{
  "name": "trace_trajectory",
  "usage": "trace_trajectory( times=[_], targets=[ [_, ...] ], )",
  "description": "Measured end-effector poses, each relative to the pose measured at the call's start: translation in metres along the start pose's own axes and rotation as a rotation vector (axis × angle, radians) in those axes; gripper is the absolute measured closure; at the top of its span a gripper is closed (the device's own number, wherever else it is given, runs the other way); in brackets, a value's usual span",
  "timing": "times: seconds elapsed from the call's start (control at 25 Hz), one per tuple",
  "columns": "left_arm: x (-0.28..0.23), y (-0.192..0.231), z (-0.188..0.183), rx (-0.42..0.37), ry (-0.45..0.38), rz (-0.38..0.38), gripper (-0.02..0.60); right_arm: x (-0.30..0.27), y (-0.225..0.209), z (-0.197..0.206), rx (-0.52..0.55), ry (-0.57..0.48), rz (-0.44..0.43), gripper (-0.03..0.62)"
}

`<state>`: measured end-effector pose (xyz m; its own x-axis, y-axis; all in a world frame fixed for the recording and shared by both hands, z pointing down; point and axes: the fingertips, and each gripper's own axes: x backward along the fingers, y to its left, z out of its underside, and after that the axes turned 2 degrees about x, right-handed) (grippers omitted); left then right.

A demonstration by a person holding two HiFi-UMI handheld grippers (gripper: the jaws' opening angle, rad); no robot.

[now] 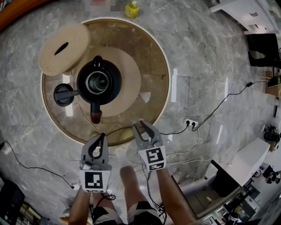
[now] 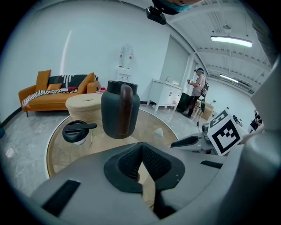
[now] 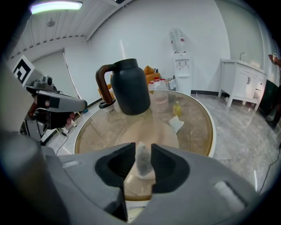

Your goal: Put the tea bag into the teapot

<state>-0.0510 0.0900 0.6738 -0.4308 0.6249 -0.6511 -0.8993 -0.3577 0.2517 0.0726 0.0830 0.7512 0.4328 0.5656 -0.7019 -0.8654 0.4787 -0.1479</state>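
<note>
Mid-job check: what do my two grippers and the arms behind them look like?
The left gripper and right gripper match: light grey bodies, curved jaws lined with black ribbed pads, and a white cube with a black square marker on each. Thin black cables trail back beside bare, sleeveless forearms. Dark patterned shorts show below.

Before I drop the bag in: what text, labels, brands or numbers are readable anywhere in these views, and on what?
No readable words or numbers in any view.
Cubes on the left gripper and right gripper: black-and-white square markers, no letters.
Label on the yellow bottle: too small to read.
Nothing printed shows on the tea bag in the right gripper's jaws, or on the teapot.
</note>
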Motion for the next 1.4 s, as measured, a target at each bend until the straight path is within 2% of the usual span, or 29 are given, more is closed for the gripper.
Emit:
trace_trajectory(
  times=[0.08, 0.16, 0.4, 0.72, 1.16, 1.4],
  targets=[
    [-0.003, 0.002, 0.003, 0.001, 0.008, -0.003, 0.565, -0.004, -0.002, 0.004, 0.013, 0.006, 0.014, 0.551],
    [-0.004, 0.005, 0.005, 0.012, 0.015, -0.012, 0.565, -0.006, -0.003, 0.006, 0.021, 0.010, 0.020, 0.591],
    [-0.003, 0.009, 0.010, -0.004, 0.028, -0.020, 0.565, -0.003, -0.004, 0.001, 0.023, -0.004, 0.014, 0.592],
    [0.012, 0.013, -0.017, -0.005, -0.009, -0.026, 0.565, 0.022, -0.005, -0.043, 0.046, -0.072, 0.021, 0.592],
    [0.064, 0.028, -0.097, -0.035, -0.111, -0.047, 0.565, 0.068, 0.023, -0.147, 0.049, -0.216, 0.029, 0.592],
    [0.089, 0.039, -0.150, -0.110, -0.187, -0.057, 0.565, 0.091, 0.041, -0.214, 0.088, -0.292, 0.024, 0.592]
  ],
)
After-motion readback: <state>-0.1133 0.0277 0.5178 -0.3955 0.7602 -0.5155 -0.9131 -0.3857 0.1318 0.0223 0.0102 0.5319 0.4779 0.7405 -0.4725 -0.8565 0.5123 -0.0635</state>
